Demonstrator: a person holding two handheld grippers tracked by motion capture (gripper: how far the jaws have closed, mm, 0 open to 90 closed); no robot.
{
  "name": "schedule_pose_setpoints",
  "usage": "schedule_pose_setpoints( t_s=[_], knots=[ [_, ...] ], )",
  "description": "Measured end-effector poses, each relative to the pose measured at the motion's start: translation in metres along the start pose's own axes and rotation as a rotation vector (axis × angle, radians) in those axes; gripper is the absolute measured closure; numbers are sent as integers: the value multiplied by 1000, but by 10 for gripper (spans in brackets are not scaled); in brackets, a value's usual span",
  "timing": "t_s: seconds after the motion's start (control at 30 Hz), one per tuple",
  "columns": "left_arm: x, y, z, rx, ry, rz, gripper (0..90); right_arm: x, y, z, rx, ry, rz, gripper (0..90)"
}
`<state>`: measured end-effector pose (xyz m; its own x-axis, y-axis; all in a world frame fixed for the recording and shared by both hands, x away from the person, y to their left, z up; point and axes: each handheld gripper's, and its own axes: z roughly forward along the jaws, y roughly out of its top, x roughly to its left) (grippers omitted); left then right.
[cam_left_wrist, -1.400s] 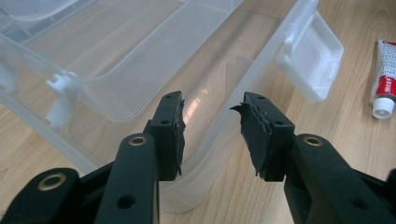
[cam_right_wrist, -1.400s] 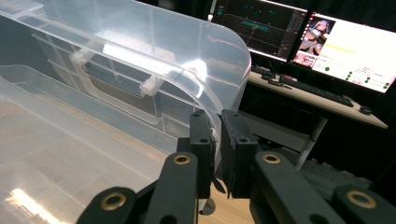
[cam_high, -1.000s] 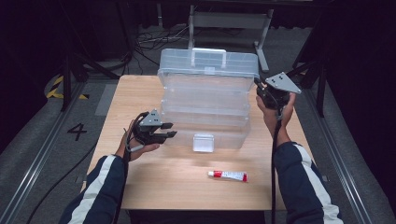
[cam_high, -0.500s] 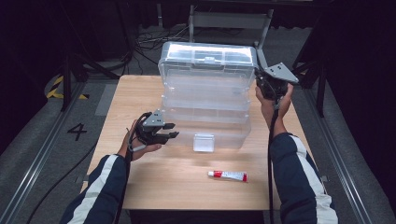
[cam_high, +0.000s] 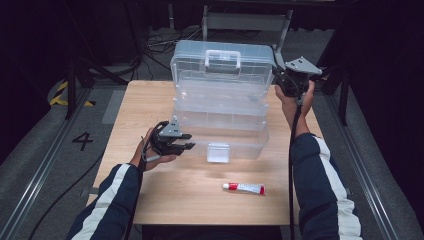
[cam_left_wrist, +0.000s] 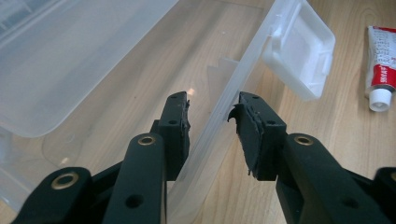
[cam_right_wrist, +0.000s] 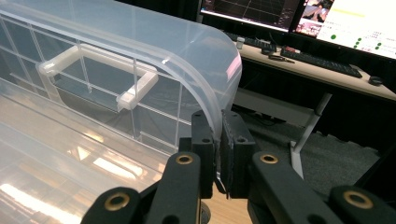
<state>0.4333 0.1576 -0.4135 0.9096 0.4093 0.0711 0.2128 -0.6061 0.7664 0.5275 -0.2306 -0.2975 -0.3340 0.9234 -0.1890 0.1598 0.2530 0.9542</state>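
A large clear plastic storage box stood on the wooden counter, its lid raised upright at the far side with the handle facing the person. The right forearm reached up along the box's right side, hand lifted to the lid's upper right corner, where the right gripper was clamped on the lid's curved edge, jaws pressed together on the thin plastic. The left forearm lay low at the box's near left corner, palm turned up; the left gripper straddled the front wall of the box, one jaw inside and one outside, and its jaws had just been closing, not yet pressing on the wall. The box's white latch hung on the front wall, and a small red-and-white tube lay on the counter in front of the box.
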Motion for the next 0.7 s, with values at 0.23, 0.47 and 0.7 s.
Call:
schedule_pose_setpoints(
  t_s=[0.23, 0.47, 0.7],
  knots=[
    [3, 0, 0, 3, -22, -4, 665, -4, 2, 4, 13, 20, -5, 850],
    [2, 3, 1, 30, -25, 10, 670, -8, 8, 10, 37, 35, -13, 848],
    [2, 5, 1, 50, -22, 23, 674, -12, 10, 15, 47, 42, -10, 847]
  ],
)
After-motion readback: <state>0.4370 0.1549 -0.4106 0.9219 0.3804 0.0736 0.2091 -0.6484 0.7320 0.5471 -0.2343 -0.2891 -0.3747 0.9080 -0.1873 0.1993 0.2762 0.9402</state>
